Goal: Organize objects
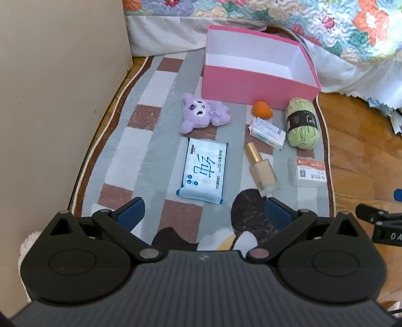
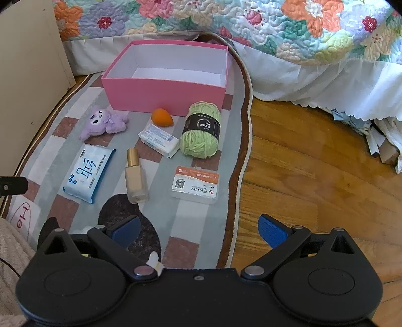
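Observation:
An open, empty pink box (image 1: 251,86) (image 2: 160,94) stands at the far end of a checked rug (image 1: 140,156) (image 2: 201,221). In front of it lie a purple plush toy (image 1: 203,115) (image 2: 101,123), an orange sponge (image 1: 262,109) (image 2: 162,117), a green yarn ball (image 1: 301,123) (image 2: 201,129), a white soap packet (image 1: 267,132) (image 2: 159,139), a blue wipes pack (image 1: 203,169) (image 2: 86,173), a gold-capped bottle (image 1: 261,168) (image 2: 135,176) and a clear card case (image 1: 307,171) (image 2: 194,185). My left gripper (image 1: 203,213) and right gripper (image 2: 198,230) are open, empty, above the rug's near end.
A bed with a floral quilt (image 2: 251,22) and white skirt borders the far side. A beige cabinet (image 1: 50,100) stands left. Wooden floor (image 2: 314,163) lies right of the rug. Papers (image 2: 382,140) lie under the bed's edge.

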### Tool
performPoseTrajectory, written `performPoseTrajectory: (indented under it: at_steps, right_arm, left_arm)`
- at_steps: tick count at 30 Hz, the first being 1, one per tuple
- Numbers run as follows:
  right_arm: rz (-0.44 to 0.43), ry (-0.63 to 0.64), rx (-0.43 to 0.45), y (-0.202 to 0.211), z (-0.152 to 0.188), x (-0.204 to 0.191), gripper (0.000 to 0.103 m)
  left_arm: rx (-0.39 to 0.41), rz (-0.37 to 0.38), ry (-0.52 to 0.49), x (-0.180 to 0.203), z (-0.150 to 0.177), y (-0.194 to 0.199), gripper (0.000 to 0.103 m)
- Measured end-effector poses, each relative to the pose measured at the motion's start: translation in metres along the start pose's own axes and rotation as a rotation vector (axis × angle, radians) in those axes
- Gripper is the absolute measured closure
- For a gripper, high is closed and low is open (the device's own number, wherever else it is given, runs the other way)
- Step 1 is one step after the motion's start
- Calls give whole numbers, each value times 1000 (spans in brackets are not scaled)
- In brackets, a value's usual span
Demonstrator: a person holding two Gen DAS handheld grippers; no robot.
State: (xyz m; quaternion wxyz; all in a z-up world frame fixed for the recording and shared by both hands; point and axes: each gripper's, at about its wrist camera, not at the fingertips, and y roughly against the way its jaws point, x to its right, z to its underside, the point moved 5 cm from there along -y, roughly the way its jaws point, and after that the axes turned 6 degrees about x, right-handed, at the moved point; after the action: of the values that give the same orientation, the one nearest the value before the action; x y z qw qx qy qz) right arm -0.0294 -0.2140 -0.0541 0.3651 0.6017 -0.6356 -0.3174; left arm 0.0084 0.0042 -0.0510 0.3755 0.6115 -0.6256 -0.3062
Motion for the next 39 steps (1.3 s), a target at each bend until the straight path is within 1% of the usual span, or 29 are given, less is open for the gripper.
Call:
performPoseTrajectory:
  at_steps: [5,11,12,15,16,20,26,33,39]
  right_arm:
    - [-3,-2,-5,-1,2,-1,2]
    - [-3,-4,-9,-1,2,-1,2]
    - [-5,-3,-9,-1,3,-1,2]
    - [-7,-7,-11,-1,4,0,2]
    - [-8,-9,-12,-1,4,0,2]
    - [-17,-13,-17,-2,8,1,2]
    - [-35,-9,-20,-3,10,0,2]
    - [-22,-6,-30,-10,14,1,2]
    - [-59,-28,-59,-17,20,1,1]
  left_arm:
    - [33,-18,-59,4,0,4,0]
    - [35,-4,-50,4,1,6,0]
    - [34,0,-49,4,1,7,0]
    - [16,55,-19,3,4,6,0]
    - [17,56,-13,4,6,7,0]
    - [23,8,-55,10,9,6,0]
    - [27,-35,-104,16,11,6,0]
    - [14,-31,-102,20,11,4,0]
    - [-2,-35,-88,20,15,0,0]
